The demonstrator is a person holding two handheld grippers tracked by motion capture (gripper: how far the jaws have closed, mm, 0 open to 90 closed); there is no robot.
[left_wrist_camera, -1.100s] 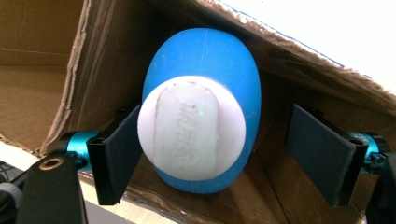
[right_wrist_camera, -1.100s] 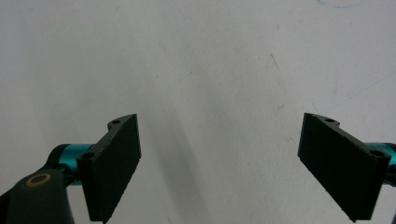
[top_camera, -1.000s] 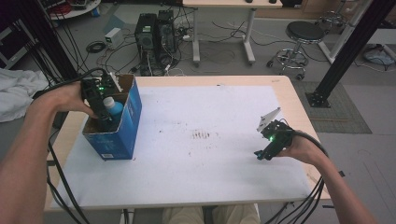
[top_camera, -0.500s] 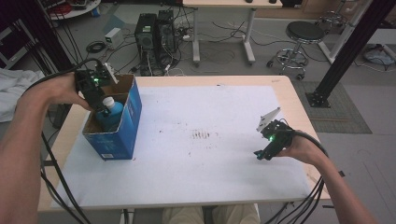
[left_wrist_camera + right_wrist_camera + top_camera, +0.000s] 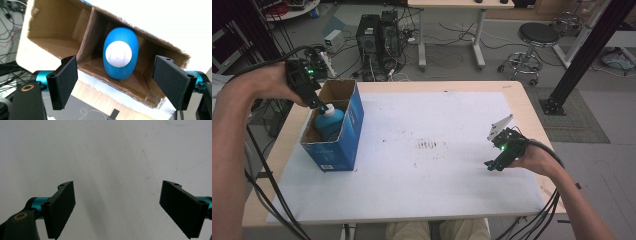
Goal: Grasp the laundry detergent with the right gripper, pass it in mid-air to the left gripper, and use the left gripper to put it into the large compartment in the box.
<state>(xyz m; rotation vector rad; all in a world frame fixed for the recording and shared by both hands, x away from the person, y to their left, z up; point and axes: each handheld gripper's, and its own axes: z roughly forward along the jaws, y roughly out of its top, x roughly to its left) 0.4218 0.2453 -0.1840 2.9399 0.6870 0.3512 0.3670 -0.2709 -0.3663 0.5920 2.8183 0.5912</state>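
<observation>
Fingers of the left gripper (image 5: 117,82) stand wide apart and empty above the open box, with nothing pressed between them; fingers of the right gripper (image 5: 117,207) are just as wide and empty over bare white desk (image 5: 452,185). On the desk's left part sits a blue cardboard box (image 5: 349,132), open at the top, and upright inside it stands a blue bottle with a white cap (image 5: 120,53), (image 5: 329,120). From the high view the left gripper (image 5: 314,100) hangs close above that cap, while the right gripper (image 5: 497,161) rests well apart near the desk's right edge.

My reading is that the bottle is already in the box. The risk now is the nearness of the left fingers to the cap and the box's torn rim: a sideways pull could clip either one, tipping the bottle or dragging the light box across the desk.
</observation>
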